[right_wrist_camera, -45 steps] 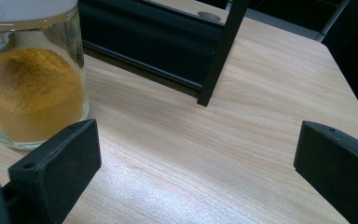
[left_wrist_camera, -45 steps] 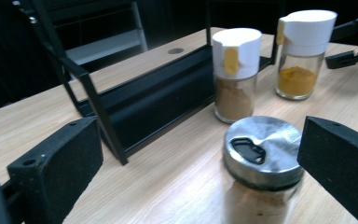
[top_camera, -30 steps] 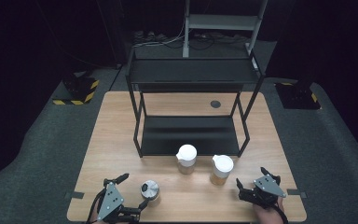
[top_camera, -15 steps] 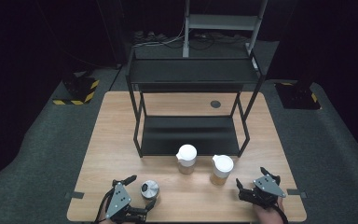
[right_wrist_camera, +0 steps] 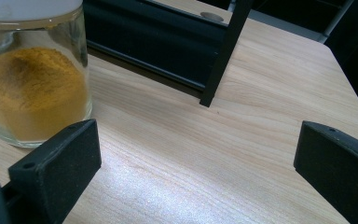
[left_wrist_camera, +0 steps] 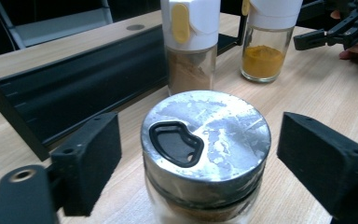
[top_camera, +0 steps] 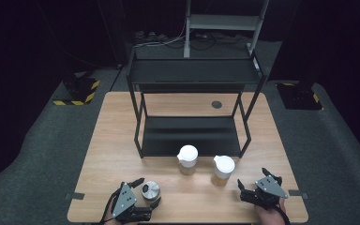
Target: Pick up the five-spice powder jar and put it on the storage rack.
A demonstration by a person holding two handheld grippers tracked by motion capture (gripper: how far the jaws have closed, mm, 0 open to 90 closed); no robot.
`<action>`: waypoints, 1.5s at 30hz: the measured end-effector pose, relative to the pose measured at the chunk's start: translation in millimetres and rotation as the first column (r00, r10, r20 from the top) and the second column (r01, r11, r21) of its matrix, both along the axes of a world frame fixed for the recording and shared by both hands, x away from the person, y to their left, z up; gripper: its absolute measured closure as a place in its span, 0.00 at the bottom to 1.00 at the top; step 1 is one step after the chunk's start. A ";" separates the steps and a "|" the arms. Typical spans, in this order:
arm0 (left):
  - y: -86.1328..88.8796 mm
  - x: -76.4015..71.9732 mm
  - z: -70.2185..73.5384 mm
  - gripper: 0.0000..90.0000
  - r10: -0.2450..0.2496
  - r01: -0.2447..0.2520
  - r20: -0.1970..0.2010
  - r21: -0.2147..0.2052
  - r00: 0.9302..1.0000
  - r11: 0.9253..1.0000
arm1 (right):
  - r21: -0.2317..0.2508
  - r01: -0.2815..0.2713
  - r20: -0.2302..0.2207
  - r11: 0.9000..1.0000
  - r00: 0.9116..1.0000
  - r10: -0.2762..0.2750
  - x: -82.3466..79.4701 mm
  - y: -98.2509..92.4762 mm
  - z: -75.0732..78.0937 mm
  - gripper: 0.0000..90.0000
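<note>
Item: metal-lidded jar (left_wrist_camera: 205, 154). It stood upright on the wooden table (top_camera: 122, 140), between the jaws of the left gripper (top_camera: 145, 193). In the left gripper view its dull steel lid, with a black flip tab, sat midway between the two black pads (left_wrist_camera: 91, 163); a gap showed on each side, so neither pad pressed on it. The jaws had just been closing around the jar but were not yet clamped.

Item: brown-spice jar (left_wrist_camera: 190, 44), white cap with a yellow tab. It stood just beyond the metal-lidded jar, ahead of the left gripper.

Item: yellow-spice jar (right_wrist_camera: 32, 88), white cap. It stood just ahead of the right gripper (top_camera: 251, 190), off its left jaw and outside the gap.

Item: right gripper. Its jaws were spread wide over bare table, with nothing between them.

Item: black two-tier rack (top_camera: 192, 75). It stood beyond both white-capped jars, its lower shelf near them.
</note>
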State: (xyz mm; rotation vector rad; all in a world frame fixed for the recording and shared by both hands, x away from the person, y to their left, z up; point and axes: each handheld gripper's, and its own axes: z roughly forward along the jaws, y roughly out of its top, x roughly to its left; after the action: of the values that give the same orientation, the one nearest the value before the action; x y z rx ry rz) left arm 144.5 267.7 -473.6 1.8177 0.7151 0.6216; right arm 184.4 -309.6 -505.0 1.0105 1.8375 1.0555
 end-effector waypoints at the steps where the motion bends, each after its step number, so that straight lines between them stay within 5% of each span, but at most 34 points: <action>1: -0.4 -0.5 -0.5 0.21 0.002 -0.002 0.004 0.002 1.000 1.000 | 0.000 -0.001 0.000 1.000 1.000 0.001 0.0 0.0 0.0 0.00; 15: 2.3 1.1 -1.5 0.37 0.002 -0.002 -0.019 -0.017 1.000 1.000 | -0.001 0.000 0.002 1.000 1.000 0.000 -0.3 0.2 -0.3 0.00; 45: 2.5 -1.0 7.0 0.39 0.051 -0.052 -0.027 -0.046 0.998 0.998 | -0.003 0.000 0.003 1.000 1.000 0.000 -0.5 0.6 -0.3 0.00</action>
State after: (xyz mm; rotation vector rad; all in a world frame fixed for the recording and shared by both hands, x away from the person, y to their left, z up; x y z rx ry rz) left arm 143.5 270.2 -466.6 1.7719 0.7899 0.6114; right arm 183.9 -309.0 -505.3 1.0063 1.8362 1.0531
